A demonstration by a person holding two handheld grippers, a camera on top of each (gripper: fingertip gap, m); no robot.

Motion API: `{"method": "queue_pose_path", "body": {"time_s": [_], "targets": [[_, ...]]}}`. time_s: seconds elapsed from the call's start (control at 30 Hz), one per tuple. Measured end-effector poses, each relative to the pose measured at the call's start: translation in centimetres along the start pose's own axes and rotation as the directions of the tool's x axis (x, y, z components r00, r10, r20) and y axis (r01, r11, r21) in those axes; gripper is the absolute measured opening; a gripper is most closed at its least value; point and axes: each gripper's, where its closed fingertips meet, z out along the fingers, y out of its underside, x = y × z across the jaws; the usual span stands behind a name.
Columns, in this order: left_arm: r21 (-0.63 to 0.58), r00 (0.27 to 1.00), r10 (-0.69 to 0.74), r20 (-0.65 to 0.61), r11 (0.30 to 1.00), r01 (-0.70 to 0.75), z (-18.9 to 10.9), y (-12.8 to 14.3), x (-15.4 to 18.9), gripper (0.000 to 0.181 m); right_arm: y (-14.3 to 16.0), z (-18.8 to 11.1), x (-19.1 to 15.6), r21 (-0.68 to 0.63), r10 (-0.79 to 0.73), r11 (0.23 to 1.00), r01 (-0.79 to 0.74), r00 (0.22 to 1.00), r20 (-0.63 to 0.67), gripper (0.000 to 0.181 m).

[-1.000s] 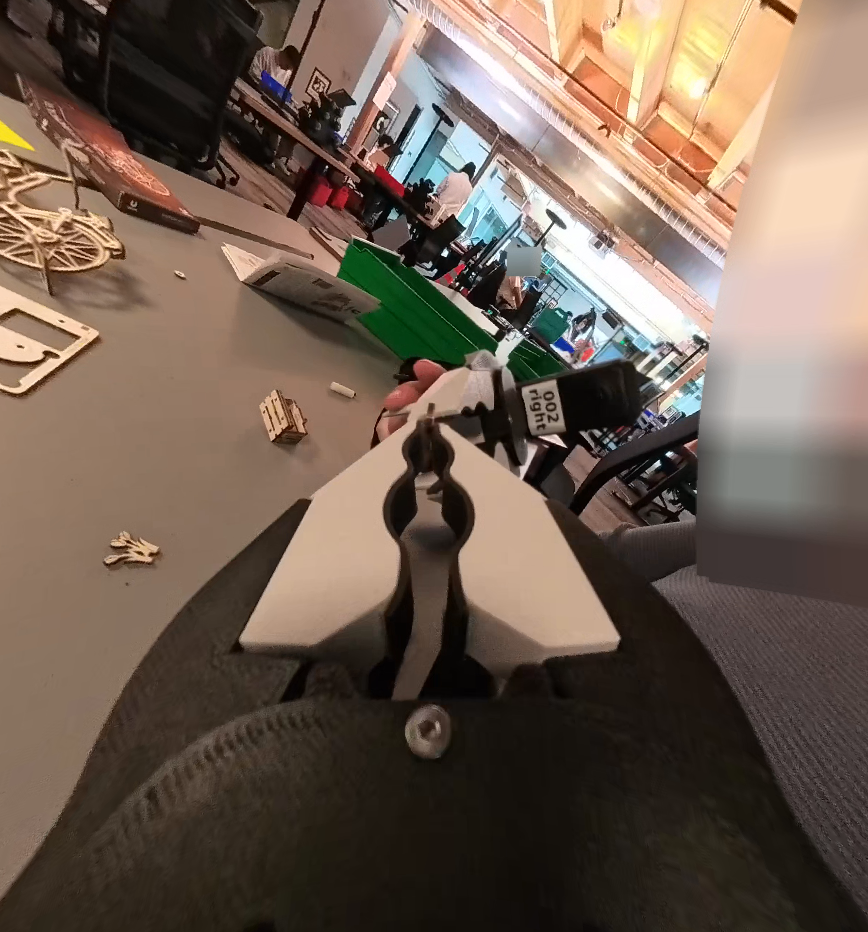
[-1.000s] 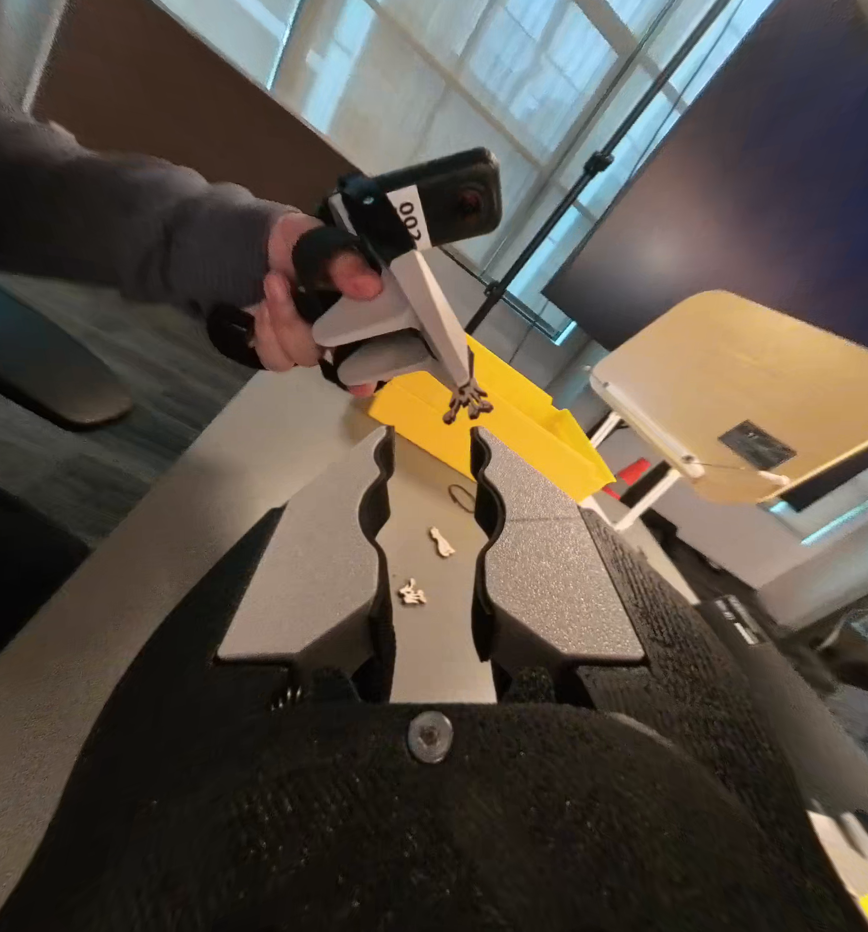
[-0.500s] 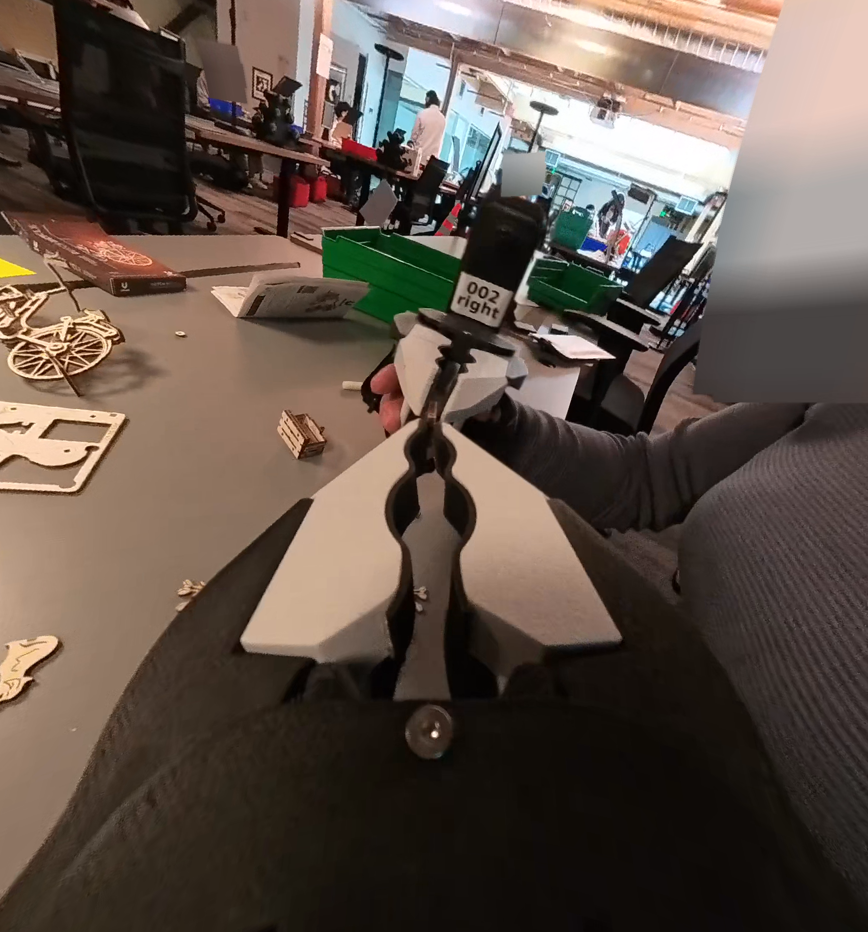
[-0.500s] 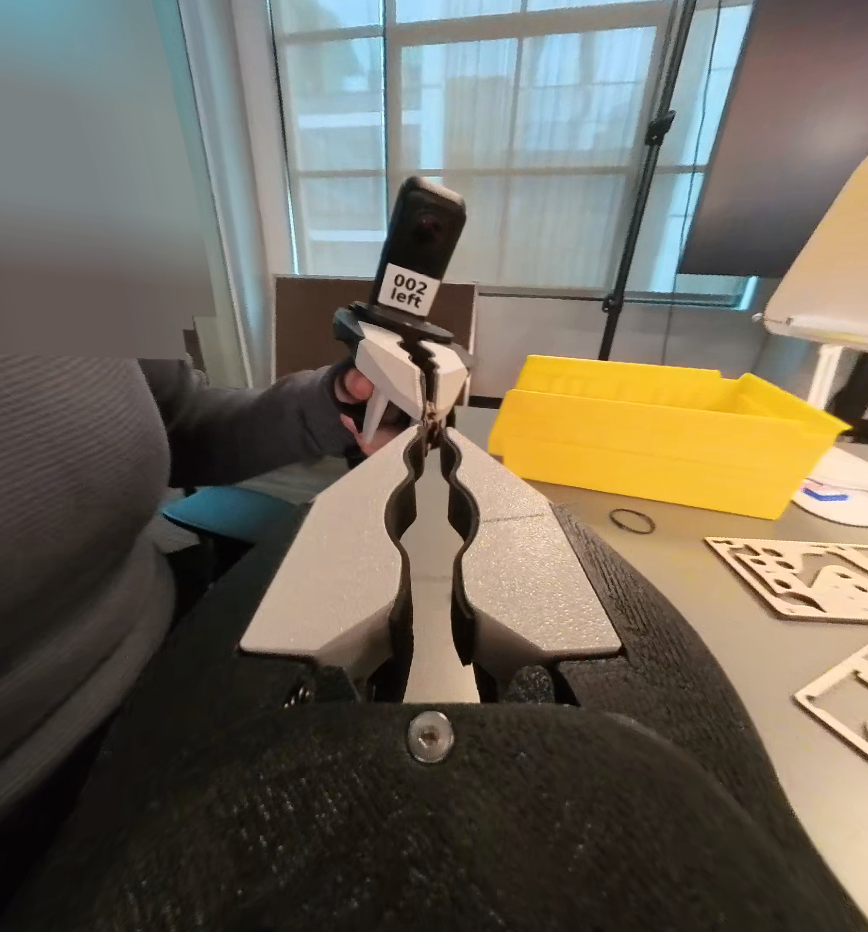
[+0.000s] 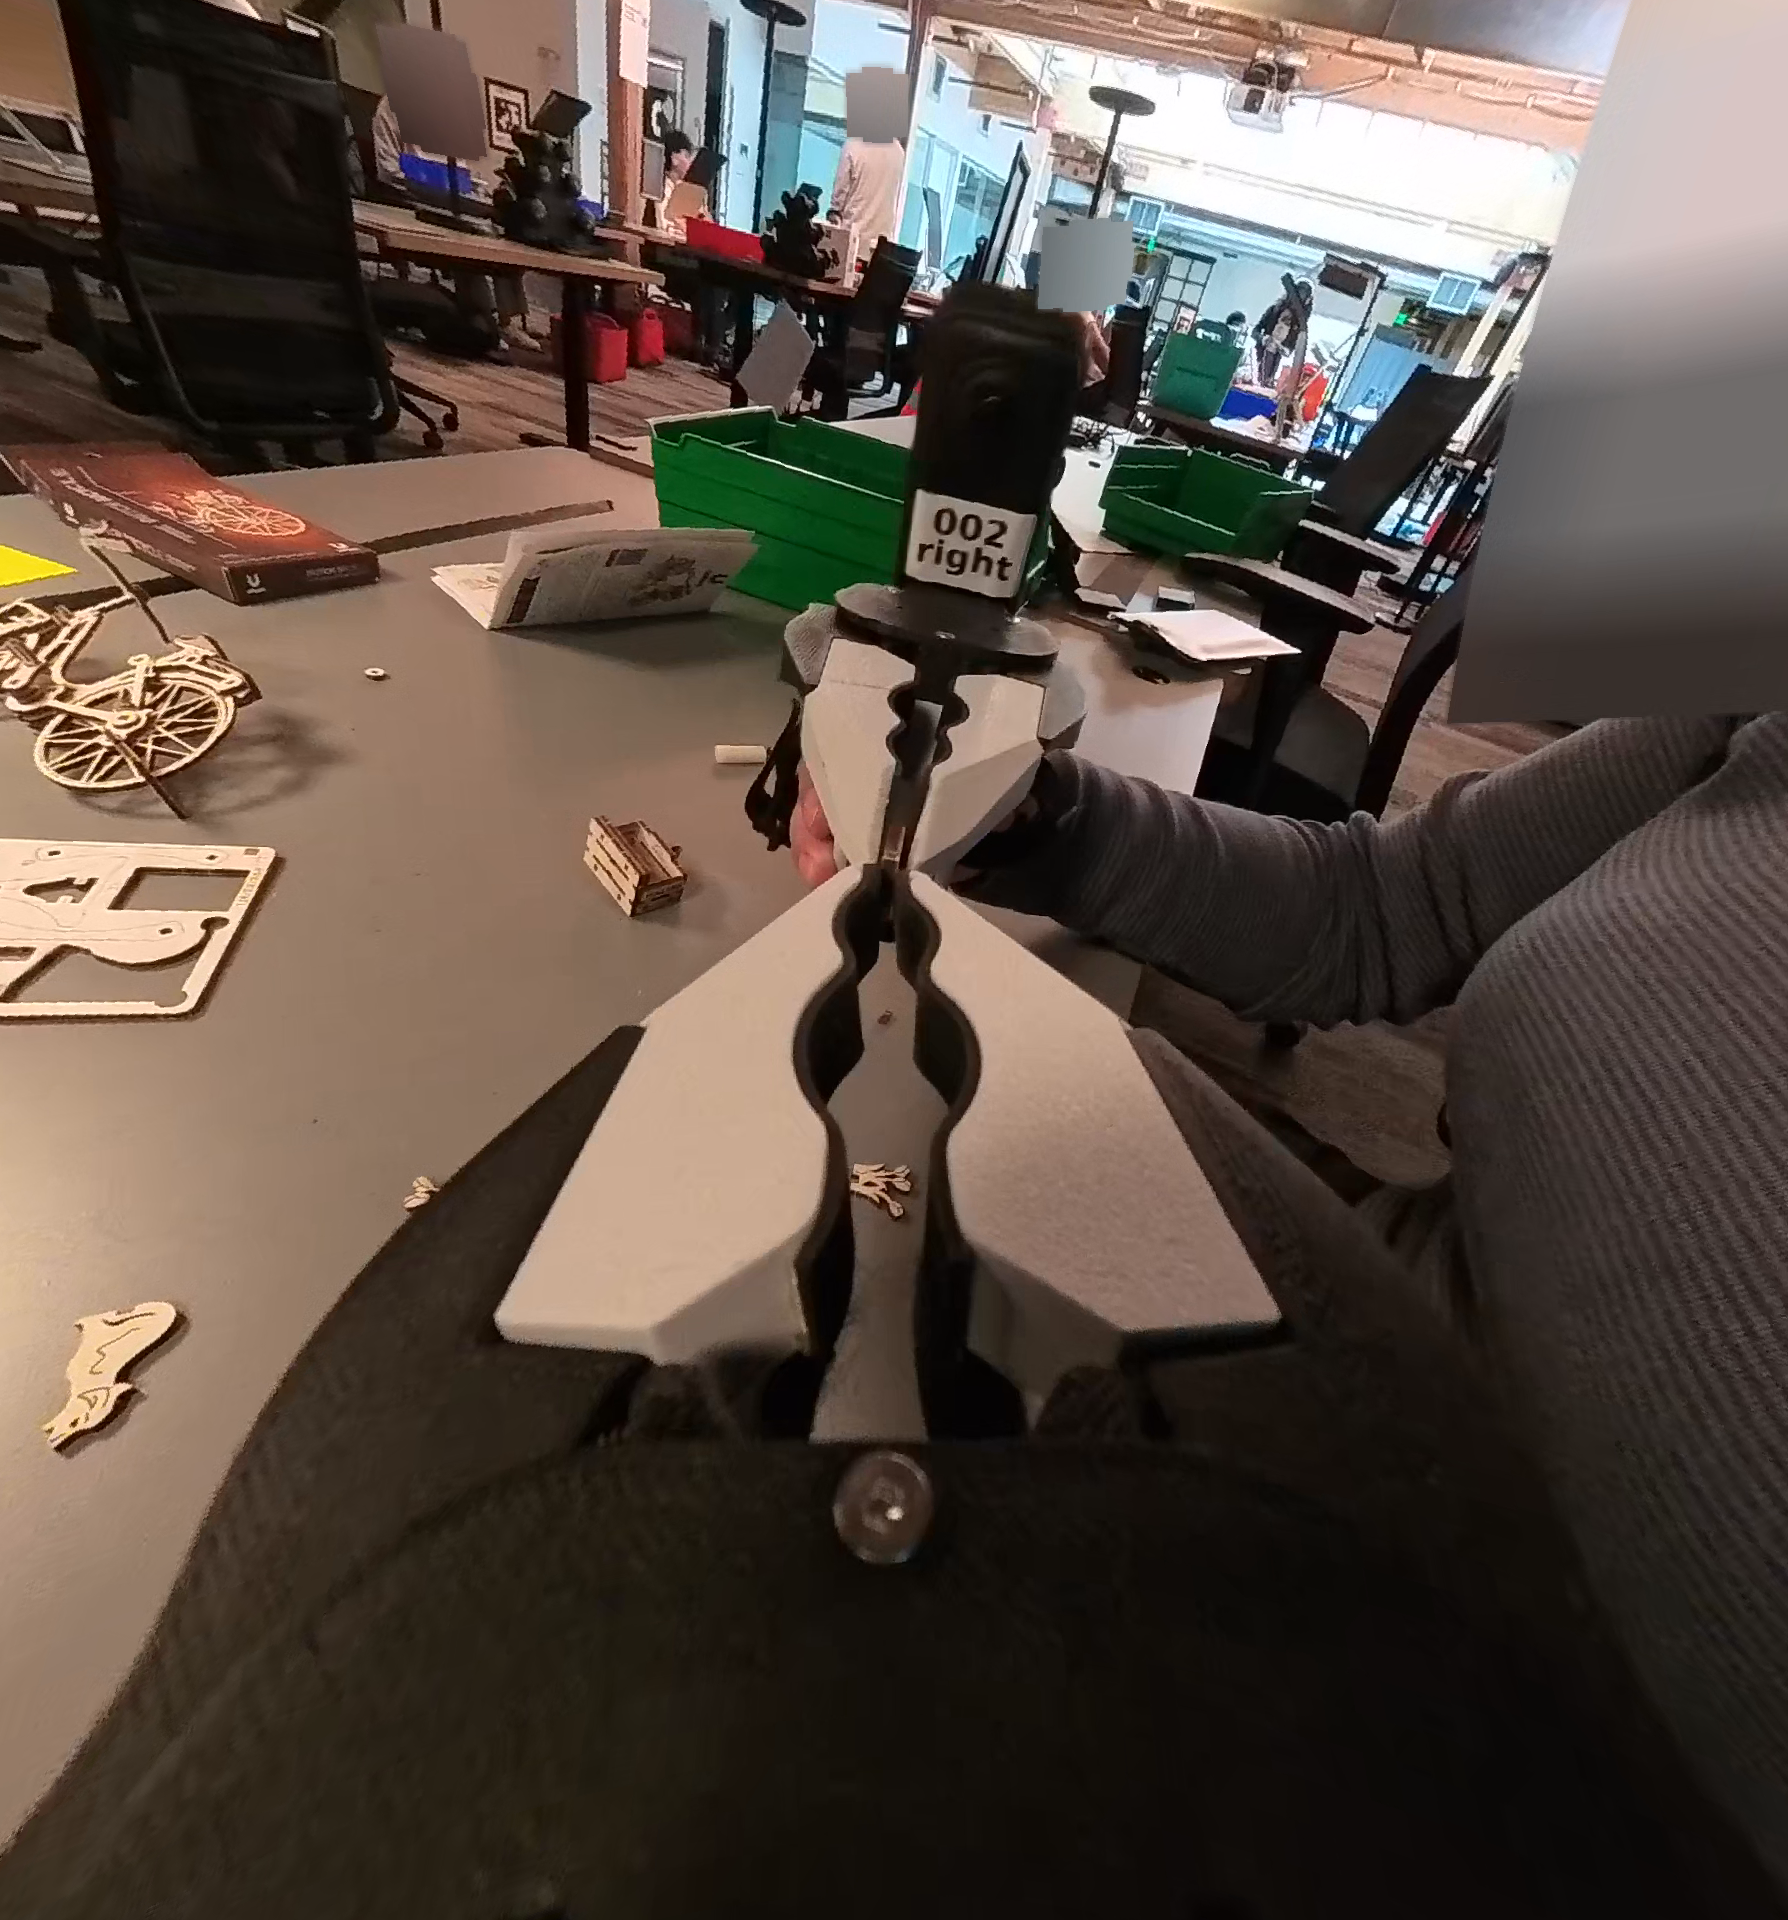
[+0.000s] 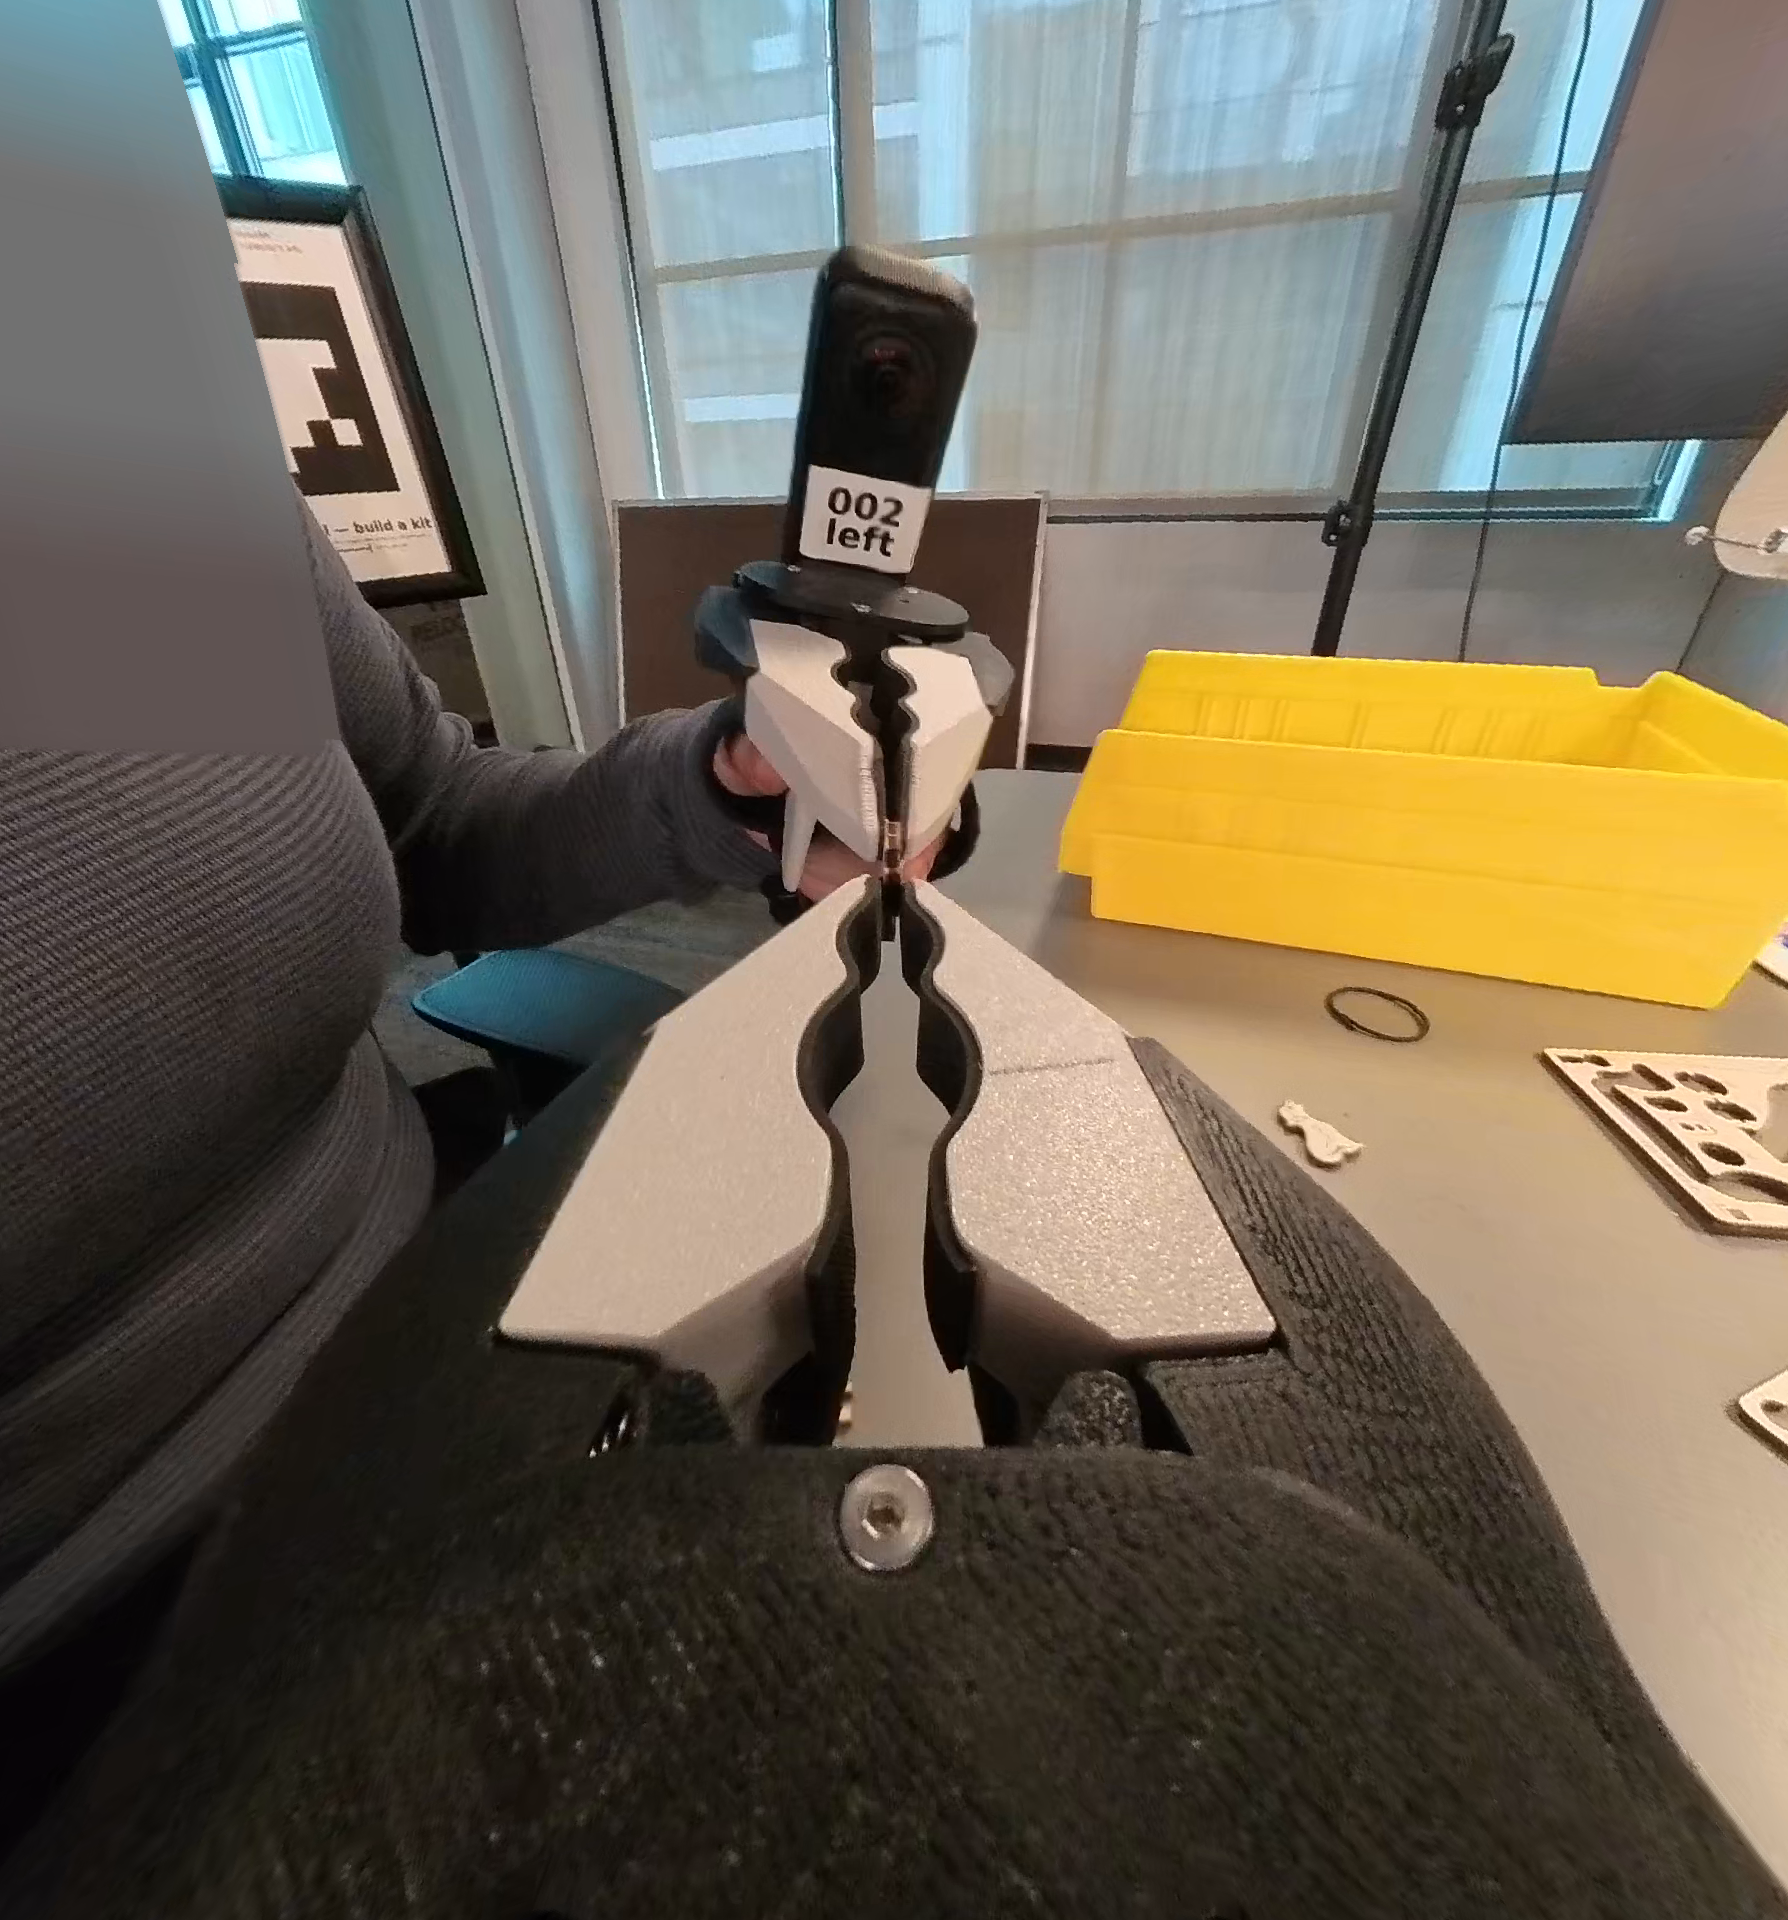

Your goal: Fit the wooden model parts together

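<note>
A thin wooden part (image 6: 887, 844) is pinched edge-on between the tips of the left gripper (image 6: 888, 868), whose jaws are drawn narrow around it. It is met tip to tip by the right gripper (image 5: 888, 875), also nearly closed; whether anything is held there cannot be told. White labels with printed writing are carried on both cameras. Below the left gripper a small antler-shaped piece (image 5: 879, 1184) is seen on the grey table (image 5: 370, 1039), a wooden bicycle (image 5: 90, 675) well off to its left, and a yellow bin (image 6: 1441, 831) to the right of the right gripper.
</note>
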Motion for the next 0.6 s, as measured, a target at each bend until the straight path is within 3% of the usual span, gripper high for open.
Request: {"method": "queue_pose_path", "body": {"time_s": [0.47, 0.6], "targets": [[-0.006, 1.0, -0.004, 0.009, 1.0, 0.004, -0.13, 0.15, -0.18, 0.0, 0.16, 0.14, 0.15, -0.009, -0.016, 1.0, 0.016, 1.0, -0.02, 0.001], [0.005, 0.996, -0.078, 0.037, 0.997, 0.078, -0.15, 0.11, -0.81, 0.0, 0.3, 0.19, 0.81, -0.027, -0.093, 0.995, 0.091, 0.992, -0.084, 0.004]]}}
